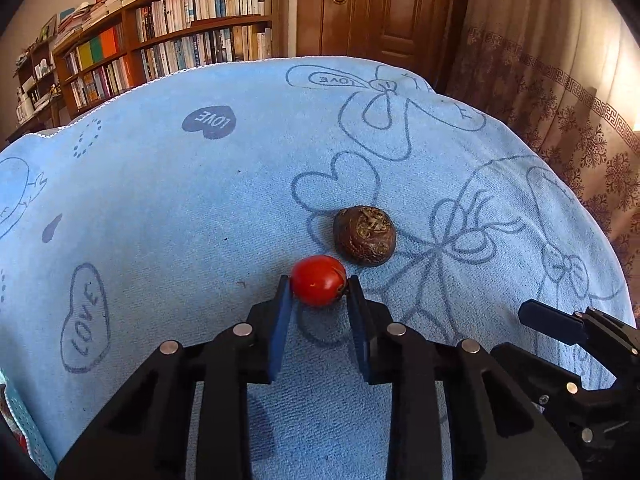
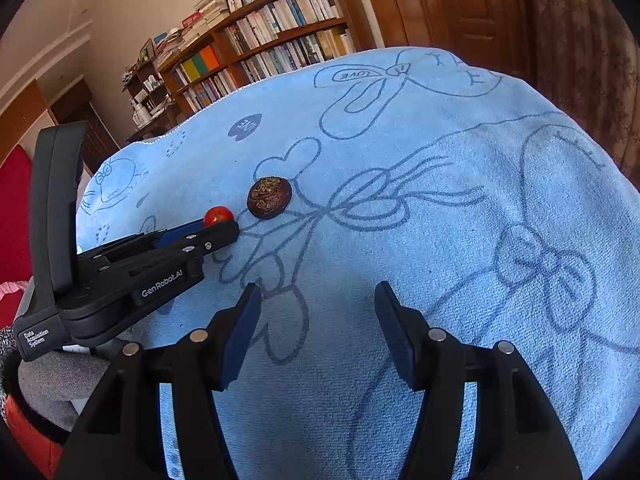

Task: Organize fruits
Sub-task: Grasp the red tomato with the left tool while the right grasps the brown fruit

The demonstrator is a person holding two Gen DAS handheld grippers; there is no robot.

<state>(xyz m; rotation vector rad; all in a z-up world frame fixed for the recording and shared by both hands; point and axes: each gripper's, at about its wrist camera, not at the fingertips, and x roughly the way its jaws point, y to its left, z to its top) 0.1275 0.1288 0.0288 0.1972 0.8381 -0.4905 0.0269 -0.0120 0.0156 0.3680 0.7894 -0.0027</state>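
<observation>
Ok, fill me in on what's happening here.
A person is sorting fruit on a blue towel with two handheld grippers. The left gripper is closed around a small red tomato, which sits low at the towel; whether it is lifted is hard to tell. A brown, rough-skinned fruit lies just beyond the tomato, untouched. The right gripper is open and empty, hovering over bare towel to the side.
</observation>
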